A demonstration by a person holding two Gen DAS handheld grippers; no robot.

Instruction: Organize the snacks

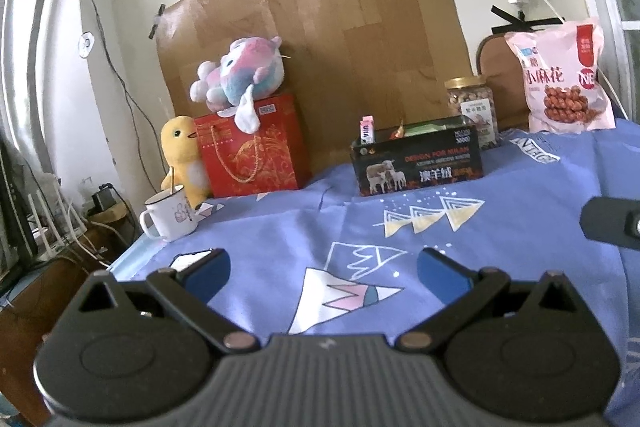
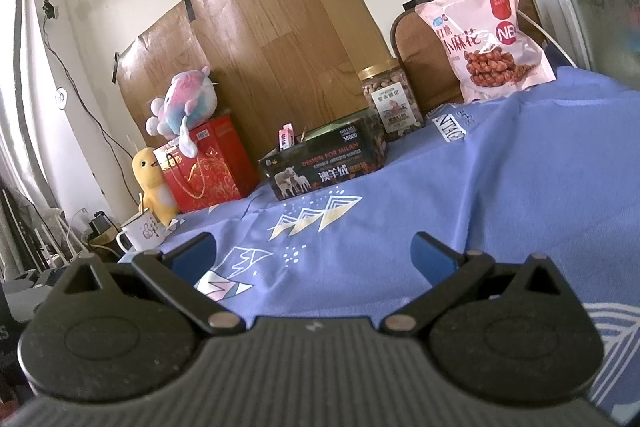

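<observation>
A black box (image 1: 418, 163) (image 2: 324, 163) printed with sheep stands open-topped at the back of the blue cloth, with small snack packs poking out, one of them a pink pack (image 1: 367, 131) (image 2: 287, 138). Behind it stands a jar of nuts (image 1: 472, 107) (image 2: 390, 103) with a gold lid. A large pink snack bag (image 1: 564, 79) (image 2: 488, 35) leans upright at the back right. My left gripper (image 1: 322, 267) is open and holds nothing, low over the cloth well short of the box. My right gripper (image 2: 314, 251) is open too, with nothing between its fingers.
A red gift bag (image 1: 252, 151) (image 2: 206, 165) with a pastel plush (image 1: 240, 75) on top stands left of the box, beside a yellow plush (image 1: 182, 155) and a white mug (image 1: 168, 213) at the table's left edge. Cardboard (image 1: 320, 39) covers the wall behind. Part of the other gripper (image 1: 612, 223) shows at the right.
</observation>
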